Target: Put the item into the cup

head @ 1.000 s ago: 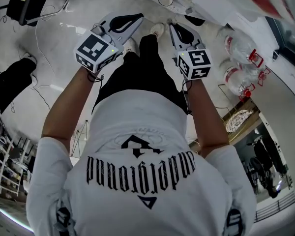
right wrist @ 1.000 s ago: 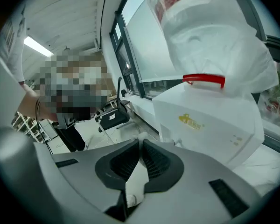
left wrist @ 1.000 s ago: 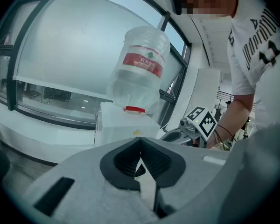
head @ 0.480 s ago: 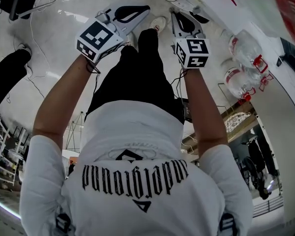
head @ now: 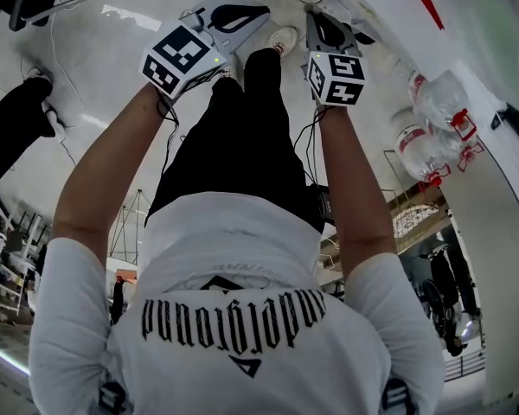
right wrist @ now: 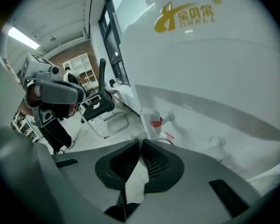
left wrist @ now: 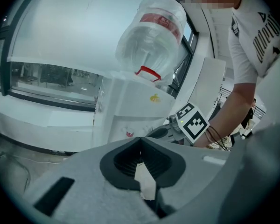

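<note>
The left tongs [left wrist: 140, 141] and right tongs [right wrist: 140, 143] are both pressed together on nothing, held out above the pale grey floor [head: 95, 59]. No view shows item or cup, so the task seems unstarted: finding, gripping and dropping all remain

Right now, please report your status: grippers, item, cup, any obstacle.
Left gripper shut, empty. Right gripper shut, empty. No item or cup in view. Water dispenser with bottle ahead of left gripper, apart from it.
</note>
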Tool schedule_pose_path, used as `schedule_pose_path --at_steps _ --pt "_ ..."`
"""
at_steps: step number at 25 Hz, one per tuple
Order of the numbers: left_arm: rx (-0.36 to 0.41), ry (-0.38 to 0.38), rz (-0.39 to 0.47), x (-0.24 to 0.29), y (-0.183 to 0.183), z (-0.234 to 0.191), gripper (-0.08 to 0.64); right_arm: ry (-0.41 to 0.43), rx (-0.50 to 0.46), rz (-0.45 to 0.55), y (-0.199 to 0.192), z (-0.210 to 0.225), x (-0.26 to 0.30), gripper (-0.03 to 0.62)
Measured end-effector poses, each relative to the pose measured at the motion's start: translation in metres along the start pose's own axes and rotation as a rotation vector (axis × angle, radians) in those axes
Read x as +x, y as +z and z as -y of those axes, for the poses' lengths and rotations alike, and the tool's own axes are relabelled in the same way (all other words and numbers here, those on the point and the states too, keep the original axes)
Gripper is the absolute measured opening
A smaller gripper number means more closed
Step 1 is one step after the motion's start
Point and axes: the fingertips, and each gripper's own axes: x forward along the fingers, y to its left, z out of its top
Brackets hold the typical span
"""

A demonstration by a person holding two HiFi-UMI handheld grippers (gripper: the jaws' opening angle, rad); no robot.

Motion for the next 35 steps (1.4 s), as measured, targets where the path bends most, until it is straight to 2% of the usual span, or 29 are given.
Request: schedule_pose_path --at_steps 7,14,20,35 --pt "-0.017 0.002 0.0 0.028 -0.012 -0.018 0.015 -0.057 0.036 -0.014 -0.021 0.013 0.035 0.032" --pt "-0.024 0.007 -0.014 0.044 -0.021 -0.032 0.015 -0.076 0.041 -0.023 -0.03 0.018 0.054 0.032" --pt "-0.04 0.038 -0.013 0.037 -0.026 -0.051 0.015 -0.103 0.041 -0.028 -0.026 0.023 0.071 0.032" --pt "-0.075 0.049 0.004 0.036 -0.027 -0.049 0.015 -0.122 0.133 -0.053 -0.028 0.044 0.078 0.035"
